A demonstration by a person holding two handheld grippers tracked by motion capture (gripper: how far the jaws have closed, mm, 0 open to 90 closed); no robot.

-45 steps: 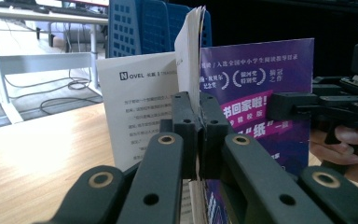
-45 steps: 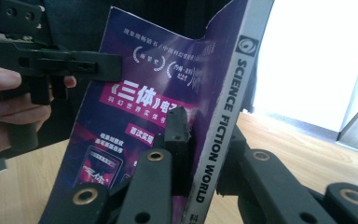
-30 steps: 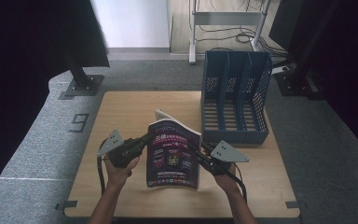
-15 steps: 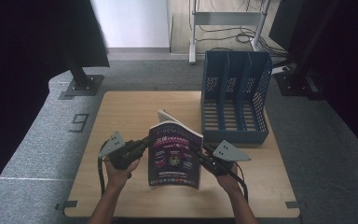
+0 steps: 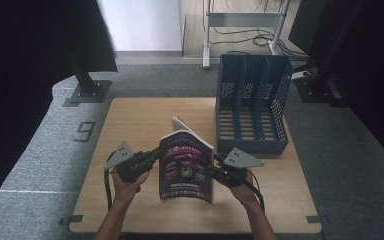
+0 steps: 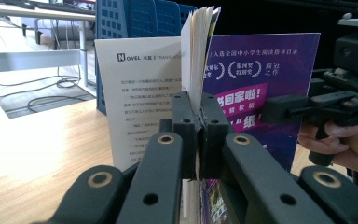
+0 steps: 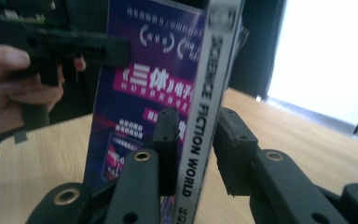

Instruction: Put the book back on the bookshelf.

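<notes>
From the high view, a purple-covered magazine (image 5: 186, 167) stands upright on the wooden table (image 5: 130, 125), between both grippers. In the left gripper view, the left gripper (image 6: 199, 114) clamps its fanned page edges. In the right gripper view, the right gripper (image 7: 200, 128) straddles the white spine, its jaws just loosened and one pad standing clear.

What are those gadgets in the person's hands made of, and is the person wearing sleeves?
Each hand carries a black gripper, left gripper and right gripper, topped by a grey three-cornered plate. Black cables trail back. Jaws are black bars with brass-ringed pivots. Forearms are bare, no sleeves.

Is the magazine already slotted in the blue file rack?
No. In the high view the magazine stands upright on the table between both grippers, in front of the blue file rack.
</notes>
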